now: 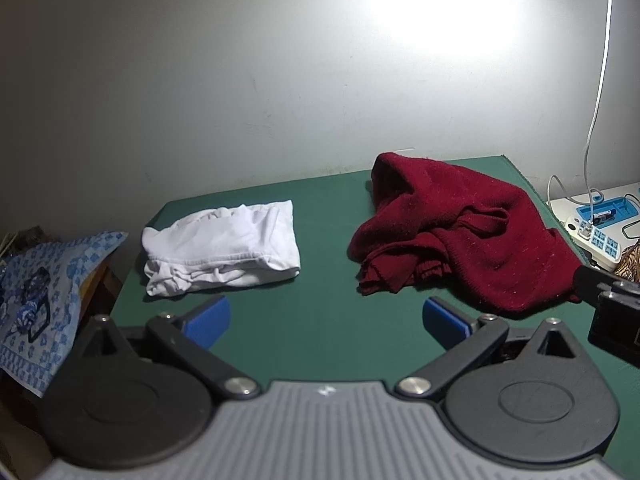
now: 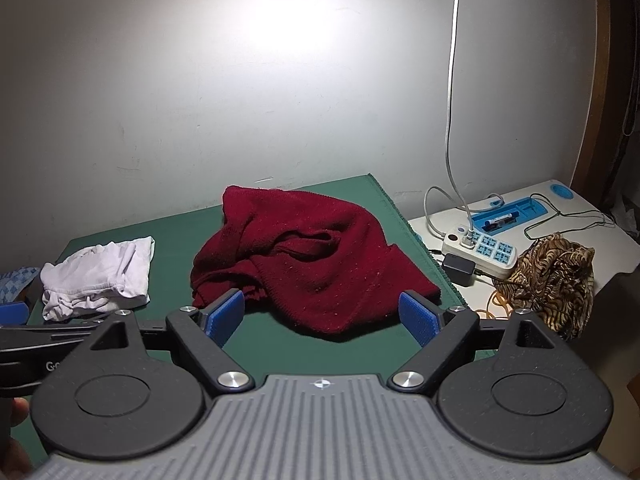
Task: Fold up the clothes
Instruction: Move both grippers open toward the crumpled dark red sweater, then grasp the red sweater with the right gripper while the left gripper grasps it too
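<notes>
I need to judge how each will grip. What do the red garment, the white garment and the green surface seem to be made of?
Red garment: thick knit, probably wool or acrylic; ribbed edge and fuzzy, flecked surface. White garment: thin, matte woven or jersey cotton, by its fine wrinkles and stitched hem. Green surface: matte felt-like mat, with a frayed right edge.

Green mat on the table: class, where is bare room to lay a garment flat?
The green mat is bare between the crumpled white garment and the heaped dark-red knitted sweater, and along the near strip. The white side table is crowded.
</notes>
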`<state>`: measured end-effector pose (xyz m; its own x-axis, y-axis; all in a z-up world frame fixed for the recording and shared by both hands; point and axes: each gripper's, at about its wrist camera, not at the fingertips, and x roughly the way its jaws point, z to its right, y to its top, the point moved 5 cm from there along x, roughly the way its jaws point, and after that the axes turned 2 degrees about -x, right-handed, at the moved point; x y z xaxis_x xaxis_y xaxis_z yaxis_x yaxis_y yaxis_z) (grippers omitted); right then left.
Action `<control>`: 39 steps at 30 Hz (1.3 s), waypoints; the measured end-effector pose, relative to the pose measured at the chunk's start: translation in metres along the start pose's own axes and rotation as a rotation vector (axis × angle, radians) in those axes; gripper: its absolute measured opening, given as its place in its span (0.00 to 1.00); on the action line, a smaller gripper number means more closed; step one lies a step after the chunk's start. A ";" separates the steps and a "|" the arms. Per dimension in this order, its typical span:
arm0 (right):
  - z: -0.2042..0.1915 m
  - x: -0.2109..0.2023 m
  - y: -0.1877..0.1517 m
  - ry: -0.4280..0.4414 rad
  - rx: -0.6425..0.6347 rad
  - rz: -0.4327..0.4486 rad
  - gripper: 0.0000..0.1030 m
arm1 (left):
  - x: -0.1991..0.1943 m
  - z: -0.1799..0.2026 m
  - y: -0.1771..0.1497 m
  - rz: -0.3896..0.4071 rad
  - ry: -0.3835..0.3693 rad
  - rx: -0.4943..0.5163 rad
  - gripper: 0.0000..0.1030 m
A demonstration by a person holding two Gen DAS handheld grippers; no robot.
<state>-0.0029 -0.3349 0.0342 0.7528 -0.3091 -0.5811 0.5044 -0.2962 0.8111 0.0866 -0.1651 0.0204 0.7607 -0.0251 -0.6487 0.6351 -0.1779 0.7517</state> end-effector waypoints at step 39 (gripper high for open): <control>-0.012 0.188 -0.055 -0.025 -0.254 -0.097 0.06 | 0.152 0.010 -0.057 -0.305 0.011 0.054 0.99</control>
<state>0.1158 -0.3660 -0.1186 0.6870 -0.3136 -0.6555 0.6657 -0.0900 0.7408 0.1647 -0.1682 -0.1222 0.5375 0.0478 -0.8419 0.8265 -0.2281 0.5147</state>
